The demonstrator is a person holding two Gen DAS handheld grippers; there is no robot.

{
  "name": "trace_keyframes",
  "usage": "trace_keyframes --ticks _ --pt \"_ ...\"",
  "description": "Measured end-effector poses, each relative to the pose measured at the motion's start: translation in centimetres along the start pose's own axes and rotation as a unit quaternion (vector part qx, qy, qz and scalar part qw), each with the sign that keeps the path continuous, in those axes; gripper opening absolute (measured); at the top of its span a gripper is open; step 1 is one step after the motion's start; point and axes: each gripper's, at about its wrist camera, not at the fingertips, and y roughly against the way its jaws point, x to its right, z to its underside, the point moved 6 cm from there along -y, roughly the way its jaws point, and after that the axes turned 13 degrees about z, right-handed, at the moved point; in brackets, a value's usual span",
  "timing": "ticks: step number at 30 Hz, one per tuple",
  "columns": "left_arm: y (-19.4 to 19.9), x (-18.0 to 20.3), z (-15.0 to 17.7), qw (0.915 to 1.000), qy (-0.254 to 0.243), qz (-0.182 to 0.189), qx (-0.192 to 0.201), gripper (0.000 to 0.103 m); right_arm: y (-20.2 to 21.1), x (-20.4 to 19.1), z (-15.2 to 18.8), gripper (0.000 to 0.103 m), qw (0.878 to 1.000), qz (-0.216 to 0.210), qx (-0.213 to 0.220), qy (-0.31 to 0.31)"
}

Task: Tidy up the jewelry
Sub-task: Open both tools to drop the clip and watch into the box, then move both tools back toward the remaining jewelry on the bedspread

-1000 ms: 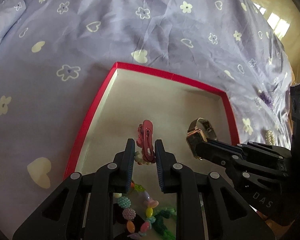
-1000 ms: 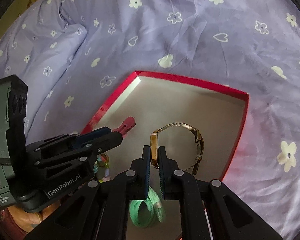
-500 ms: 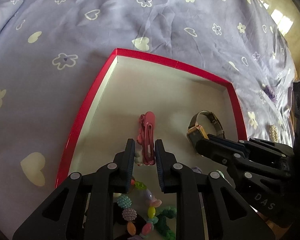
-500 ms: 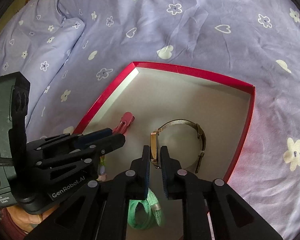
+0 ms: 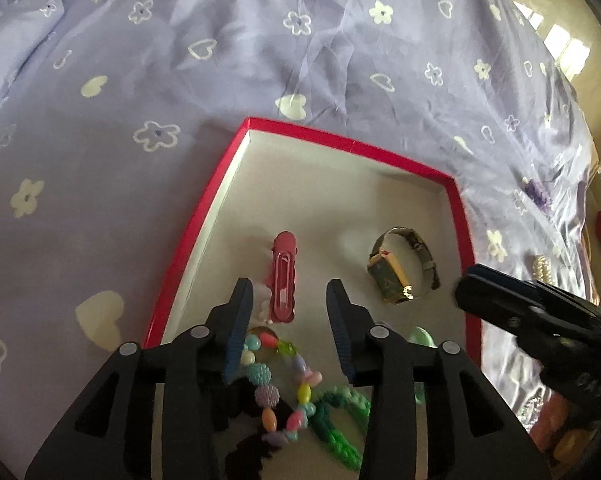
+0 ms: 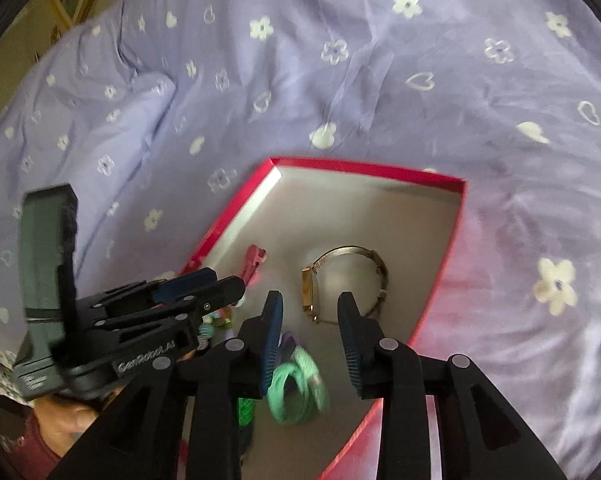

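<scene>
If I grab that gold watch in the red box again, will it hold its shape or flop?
The gold watch stands on edge with its band arched in a loop, so it probably keeps its shape. The thin mesh-like band likely flexes under a pinch. Gripping the rectangular case looks safer, though its shiny metal may slip. It lies loose in the red box.

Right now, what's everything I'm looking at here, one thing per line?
Box: one, red rim, pale inside, on the bedspread.
Hair clip: one, pink, lying in the box near its left wall.
Watch: one, gold, in the box, right of the clip.
Bead bracelet: one, pastel multicolour, near end of the box.
Green hair ties: a few, exact count unclear, near end.
Bedspread: one, lilac with white flowers and hearts.
Left claw: black, open, over the clip.
Right claw: black, open, by the watch.
</scene>
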Motion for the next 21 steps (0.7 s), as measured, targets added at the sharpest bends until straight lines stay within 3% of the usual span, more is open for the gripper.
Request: trace_keyframes --ticks 9,21 --pt "4.2 3.1 1.6 0.9991 -0.008 0.016 0.039 0.047 8.0 4.1 2.7 0.049 0.996 0.027 0.074 -0.041" --pt "5.6 9.8 5.2 0.9966 -0.057 0.054 0.025 0.054 15.0 12.9 9.0 0.054 0.984 0.084 0.099 -0.126"
